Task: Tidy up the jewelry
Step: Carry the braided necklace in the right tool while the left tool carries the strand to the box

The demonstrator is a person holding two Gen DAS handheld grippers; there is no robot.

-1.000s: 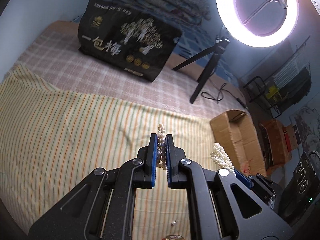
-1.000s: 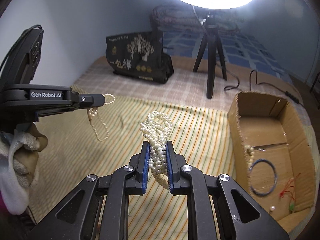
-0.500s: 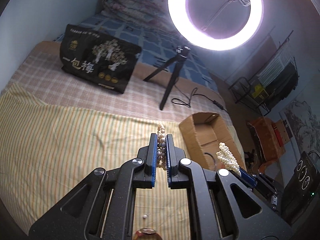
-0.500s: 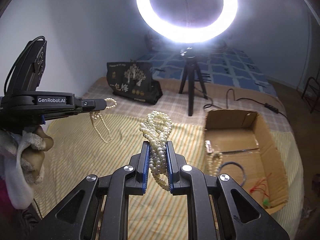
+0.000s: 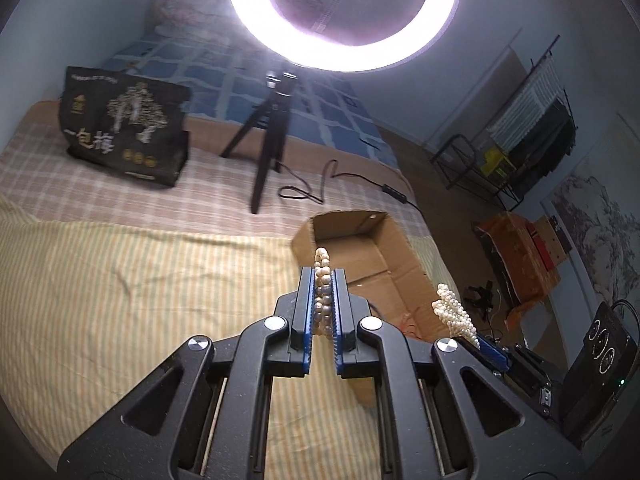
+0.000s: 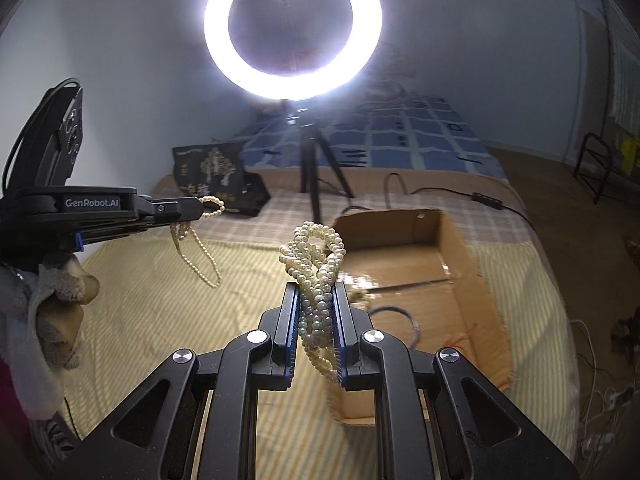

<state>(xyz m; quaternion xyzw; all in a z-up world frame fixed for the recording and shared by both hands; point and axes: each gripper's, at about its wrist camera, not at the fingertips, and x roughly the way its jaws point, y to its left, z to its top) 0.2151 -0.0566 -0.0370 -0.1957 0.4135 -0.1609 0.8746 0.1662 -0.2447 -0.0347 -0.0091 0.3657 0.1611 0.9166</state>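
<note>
Black left gripper point(image 6: 200, 210), marked "GenRobot.AI", pinches a pearl strand point(image 6: 196, 252); right gripper point(image 6: 316, 312) a pearl bundle point(image 6: 314, 256).

Two pearl pieces held above the striped bed

A thin pearl strand point(image 6: 196, 248) dangles in a loop from the left claw point(image 5: 323, 300); a thick, twisted multi-strand pearl bundle point(image 6: 316, 256) is pinched upright in the right claw point(image 6: 316, 312).

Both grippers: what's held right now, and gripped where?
Left gripper is shut on a pearl strand, gripped at its upper end, loop hanging below. Right gripper is shut on a bundled pearl necklace, gripped mid-bundle.
</note>
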